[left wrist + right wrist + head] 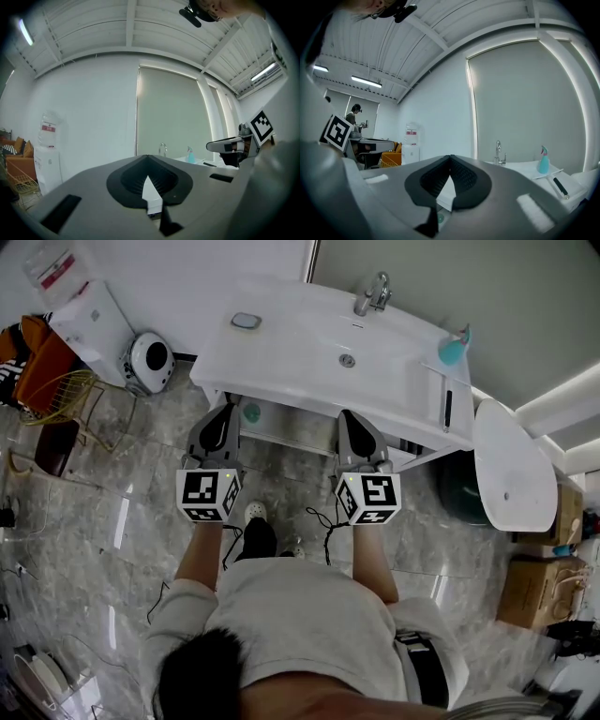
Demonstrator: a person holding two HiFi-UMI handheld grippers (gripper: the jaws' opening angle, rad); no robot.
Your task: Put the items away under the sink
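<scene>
Presently left gripper (223,418) and right gripper (349,423), closed and empty, face the sink (309,329); next, probably open onto spray bottle (454,348) ahead.

The person stands with both forearms stretched forward, the left gripper (226,414) and right gripper (346,418) held level and side by side, a little apart, both pointing the same way ahead. Each gripper's jaws are closed tip to tip with nothing between them. The marker cubes sit just above the hands.
</scene>
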